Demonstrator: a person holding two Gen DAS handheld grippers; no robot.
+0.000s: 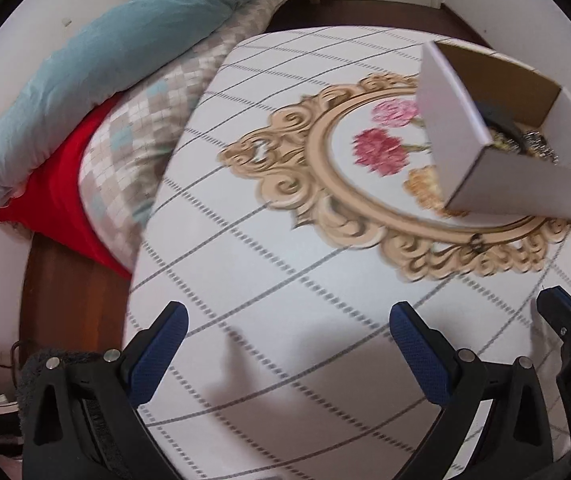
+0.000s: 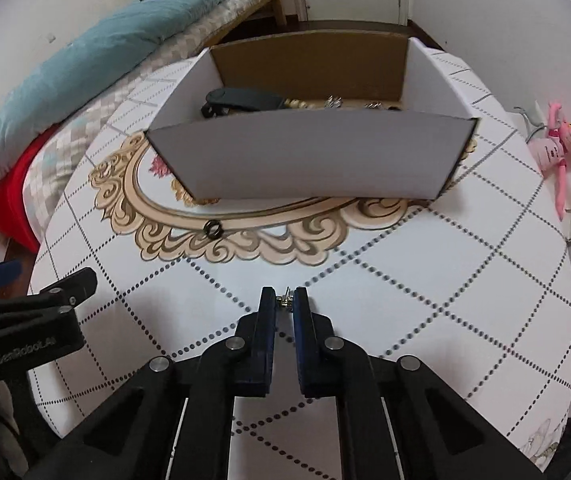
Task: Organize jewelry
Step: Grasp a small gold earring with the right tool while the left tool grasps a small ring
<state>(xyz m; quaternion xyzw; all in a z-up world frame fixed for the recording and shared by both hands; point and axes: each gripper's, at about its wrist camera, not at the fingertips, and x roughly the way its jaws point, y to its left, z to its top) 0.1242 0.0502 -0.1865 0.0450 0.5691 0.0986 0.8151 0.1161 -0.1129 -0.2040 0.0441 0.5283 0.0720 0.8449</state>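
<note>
A white cardboard box stands on the round table. It holds a black case and several small metal jewelry pieces. The box also shows in the left wrist view. A small dark ring lies on the table in front of the box; it shows faintly in the left wrist view. My right gripper is shut on a small gold earring, held above the table short of the box. My left gripper is open and empty over the table's left part.
A bed with a teal duvet, checked blanket and red sheet lies left of the table. A pink plush toy hangs on the wall at right. The left gripper body shows at the right wrist view's left edge.
</note>
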